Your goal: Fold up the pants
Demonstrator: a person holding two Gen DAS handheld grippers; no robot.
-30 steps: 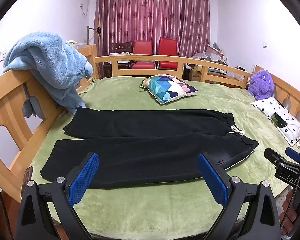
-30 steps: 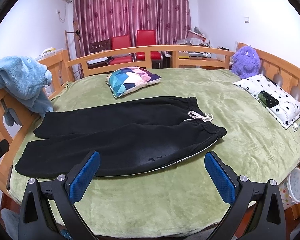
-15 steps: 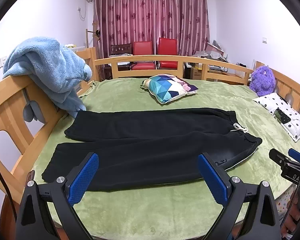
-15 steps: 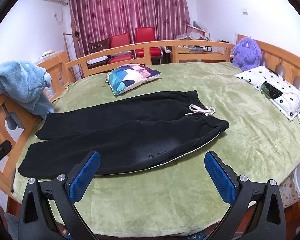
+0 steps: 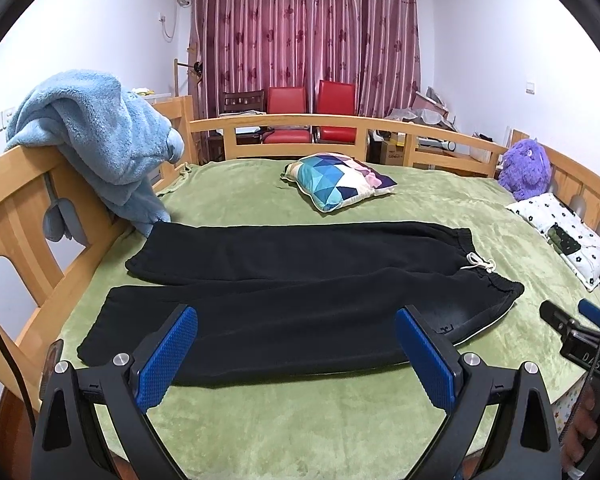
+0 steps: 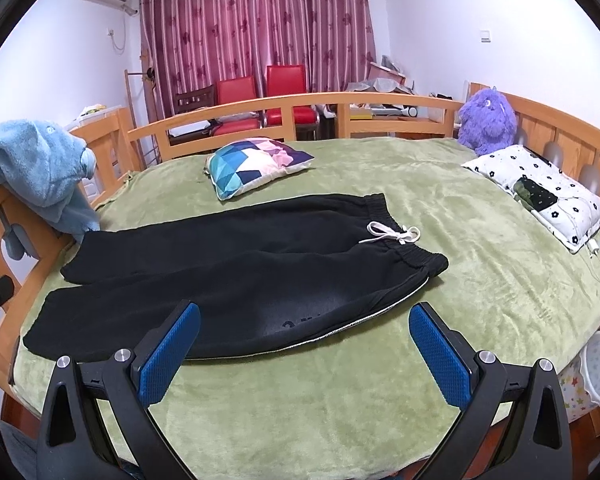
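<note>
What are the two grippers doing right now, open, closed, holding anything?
Left gripper: open, holding nothing, above the black pants.
Right gripper: open, holding nothing.

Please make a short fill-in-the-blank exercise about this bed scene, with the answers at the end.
1. The black pants lie flat on a ____ blanket.
2. Their drawstring is ____.
3. Both the left gripper and the right gripper are ____.
4. The plush toy is ____.

Answers: green; white; open; purple
</note>
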